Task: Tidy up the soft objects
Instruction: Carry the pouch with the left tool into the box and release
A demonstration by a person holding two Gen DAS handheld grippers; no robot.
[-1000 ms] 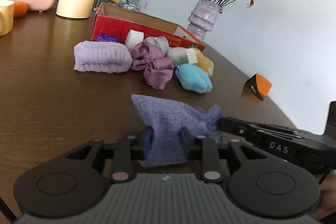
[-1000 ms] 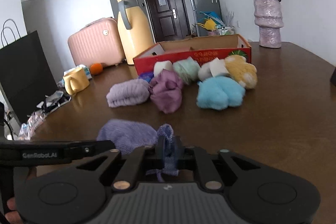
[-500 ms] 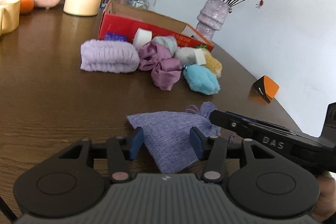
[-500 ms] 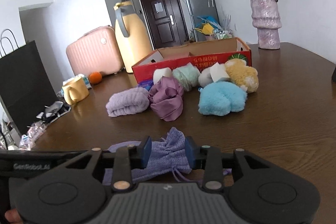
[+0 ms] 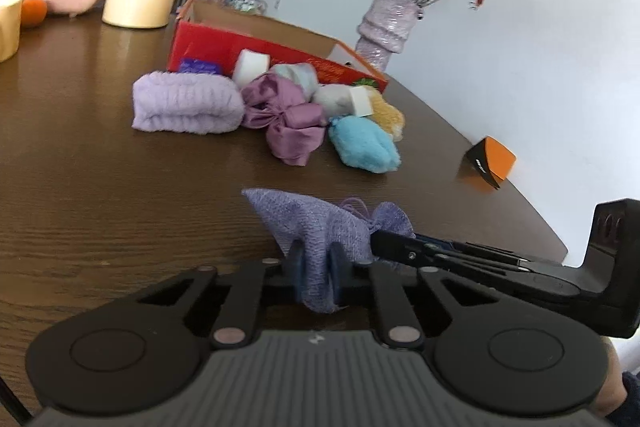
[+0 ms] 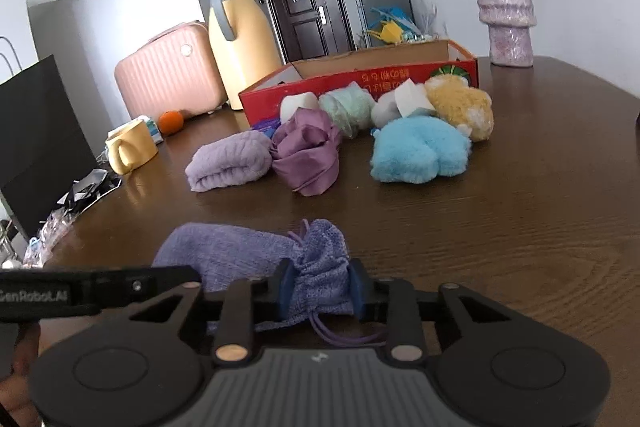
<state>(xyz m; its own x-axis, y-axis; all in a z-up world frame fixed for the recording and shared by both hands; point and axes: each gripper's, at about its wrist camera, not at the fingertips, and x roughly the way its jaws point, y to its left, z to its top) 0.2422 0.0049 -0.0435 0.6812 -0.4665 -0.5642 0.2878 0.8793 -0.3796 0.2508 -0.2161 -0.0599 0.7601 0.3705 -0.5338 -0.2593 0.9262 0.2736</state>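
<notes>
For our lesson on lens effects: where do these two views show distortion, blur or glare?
Left wrist view: the table edge curves, the vase leans, and the flowers and red box look softly blurred. Right wrist view: sharper, with dark corners, bowed walls and window glare on the tabletop beside the blue plush.

A lavender knitted pouch (image 6: 248, 255) is seen on the dark brown wood-grained table (image 6: 520, 227). Beyond it, a lilac ribbed towel (image 6: 228, 165), a mauve satin bundle (image 6: 308, 155), a sky-blue plush (image 6: 420, 155) and a red box (image 6: 360, 83) are seen.
</notes>
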